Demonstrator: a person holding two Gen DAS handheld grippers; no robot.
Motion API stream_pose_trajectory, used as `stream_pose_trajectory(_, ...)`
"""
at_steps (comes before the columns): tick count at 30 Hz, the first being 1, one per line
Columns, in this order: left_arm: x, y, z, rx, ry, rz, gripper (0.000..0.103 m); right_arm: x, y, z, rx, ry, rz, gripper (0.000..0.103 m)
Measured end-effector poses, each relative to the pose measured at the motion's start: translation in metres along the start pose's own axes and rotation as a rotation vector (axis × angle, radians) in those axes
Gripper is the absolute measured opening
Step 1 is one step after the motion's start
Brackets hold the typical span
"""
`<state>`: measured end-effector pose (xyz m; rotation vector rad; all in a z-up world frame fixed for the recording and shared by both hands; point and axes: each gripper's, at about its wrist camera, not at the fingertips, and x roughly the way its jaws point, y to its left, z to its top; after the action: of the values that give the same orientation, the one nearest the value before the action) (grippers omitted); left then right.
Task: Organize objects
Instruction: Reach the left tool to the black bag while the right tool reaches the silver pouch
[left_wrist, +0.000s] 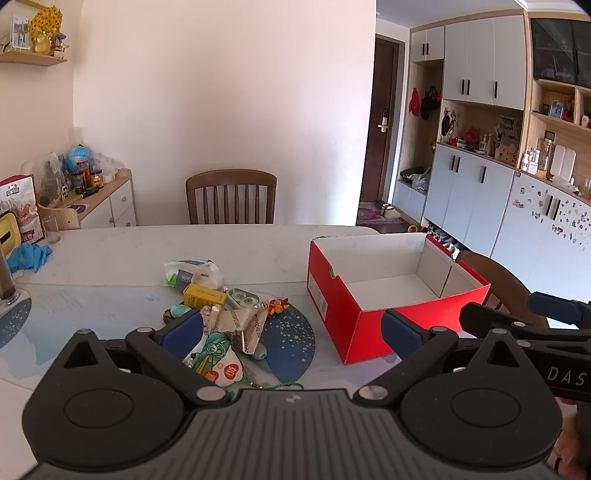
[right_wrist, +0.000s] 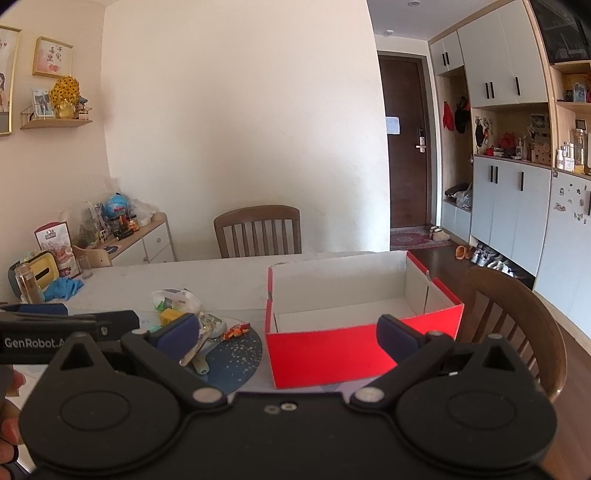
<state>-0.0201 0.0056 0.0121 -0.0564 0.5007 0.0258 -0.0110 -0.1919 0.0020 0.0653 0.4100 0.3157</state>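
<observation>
Both the left gripper (left_wrist: 291, 332) and right gripper (right_wrist: 288, 332) hang spread and empty; the red box (left_wrist: 373, 328), frame right, awaits the clutter (left_wrist: 221, 317) at centre

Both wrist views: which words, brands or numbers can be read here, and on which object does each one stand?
"GenRobot.A", cut off by the other claw: on the left claw's black body, seen in the right wrist view.
"DAS", cut off at the picture edge: on the right claw's black body, seen in the left wrist view.
Too small or blurred to read: yellow box, red box's side label, snack bag, framed picture.
</observation>
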Motion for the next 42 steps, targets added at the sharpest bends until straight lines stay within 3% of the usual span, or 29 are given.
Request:
stream_pose_trajectory(9, 0.013, 0.017, 0.000, -0.015, 0.021, 0.002, 0.103, 0.013, 0.013, 0.001, -0.013, 0.010, 0.014, 0.102)
stream_pose_trajectory(16, 0.045, 0.046, -0.006, -0.025, 0.072, 0.009, 0.103, 0.047, 0.034, 0.001, -0.059, 0.078, 0.051, 0.101)
stream_pose_trajectory(20, 0.069, 0.064, -0.017, 0.028, 0.079, 0.068, 0.103, 0.074, 0.049, 0.003, -0.083, 0.132, 0.089, 0.099)
stream_pose_trajectory(28, 0.118, 0.092, -0.041, 0.111, 0.154, 0.033, 0.102, 0.127, 0.074, 0.008, -0.124, 0.190, 0.110, 0.095)
stream_pose_trajectory(32, 0.134, 0.108, -0.042, 0.110, 0.180, 0.031, 0.100, 0.149, 0.083, 0.004, -0.124, 0.247, 0.119, 0.087)
stream_pose_trajectory(42, 0.169, 0.148, -0.042, 0.093, 0.238, 0.049, 0.089, 0.186, 0.100, 0.000, -0.129, 0.307, 0.112, 0.083)
